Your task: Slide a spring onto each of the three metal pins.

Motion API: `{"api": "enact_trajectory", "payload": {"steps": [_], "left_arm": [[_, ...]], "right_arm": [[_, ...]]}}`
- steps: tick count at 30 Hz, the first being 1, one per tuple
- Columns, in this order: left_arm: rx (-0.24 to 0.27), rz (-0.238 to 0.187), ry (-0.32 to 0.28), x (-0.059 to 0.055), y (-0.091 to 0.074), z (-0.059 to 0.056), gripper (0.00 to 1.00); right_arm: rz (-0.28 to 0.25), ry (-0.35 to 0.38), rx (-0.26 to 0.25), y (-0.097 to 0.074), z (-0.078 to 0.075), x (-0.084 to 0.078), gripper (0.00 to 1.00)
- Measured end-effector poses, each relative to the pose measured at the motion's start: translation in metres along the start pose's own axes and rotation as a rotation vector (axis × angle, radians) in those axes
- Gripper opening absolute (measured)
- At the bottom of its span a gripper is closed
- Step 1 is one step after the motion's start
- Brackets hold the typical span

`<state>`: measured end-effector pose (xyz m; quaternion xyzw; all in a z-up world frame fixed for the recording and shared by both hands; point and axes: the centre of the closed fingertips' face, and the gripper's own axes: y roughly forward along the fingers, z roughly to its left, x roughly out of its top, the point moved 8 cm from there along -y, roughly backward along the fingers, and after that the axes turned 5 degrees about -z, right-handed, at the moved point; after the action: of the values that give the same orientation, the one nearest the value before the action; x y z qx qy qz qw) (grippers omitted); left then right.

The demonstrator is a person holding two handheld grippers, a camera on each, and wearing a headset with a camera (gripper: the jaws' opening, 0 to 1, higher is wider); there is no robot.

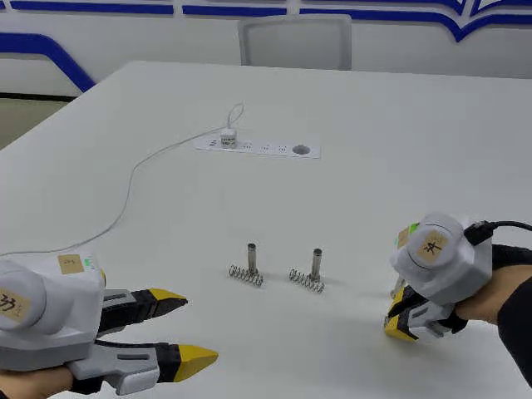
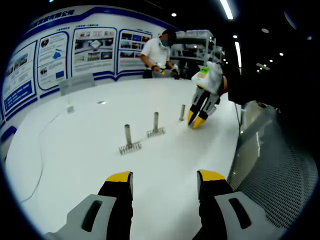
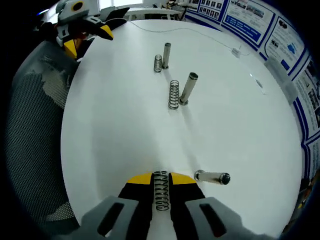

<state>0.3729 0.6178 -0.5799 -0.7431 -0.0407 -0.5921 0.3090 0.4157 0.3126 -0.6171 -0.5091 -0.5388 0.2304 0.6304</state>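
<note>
The right gripper (image 3: 161,177) has its jaws pinching a spring (image 3: 161,194) low over the white surface (image 1: 374,166), just beside the third pin (image 3: 212,177). The left gripper (image 1: 199,328) hovers near the front edge, jaws spread and holding nothing. The left pin (image 1: 251,256) and middle pin (image 1: 316,263) stand upright mid-surface — a loose spring (image 1: 246,275) lies at the foot of one, a second loose spring (image 1: 307,280) at the other.

Grey left gripper (image 1: 193,327), right gripper (image 1: 397,321); yellow-tipped; black sleeve (image 1: 519,324).
</note>
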Motion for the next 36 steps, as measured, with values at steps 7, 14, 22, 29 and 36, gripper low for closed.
{"api": "enact_trajectory", "payload": {"steps": [7,14,22,29,36], "left_arm": [[0.001,-0.005,0.001,0.001,0.000,-0.001,0.52],[-0.010,0.005,0.020,0.002,0.001,-0.003,0.52],[-0.035,0.017,0.060,0.008,0.003,-0.006,0.52],[-0.079,-0.001,0.115,0.031,0.010,-0.015,0.52],[-0.167,-0.016,0.185,0.055,0.034,-0.032,0.52]], "right_arm": [[0.097,-0.075,0.059,0.003,-0.002,0.009,0.13],[0.121,-0.039,0.085,0.004,-0.004,0.009,0.12],[-0.018,0.044,0.011,-0.011,-0.001,0.007,0.12],[-0.176,0.122,-0.037,-0.029,0.001,0.015,0.12],[-0.345,0.224,-0.074,-0.042,0.003,0.027,0.12]]}}
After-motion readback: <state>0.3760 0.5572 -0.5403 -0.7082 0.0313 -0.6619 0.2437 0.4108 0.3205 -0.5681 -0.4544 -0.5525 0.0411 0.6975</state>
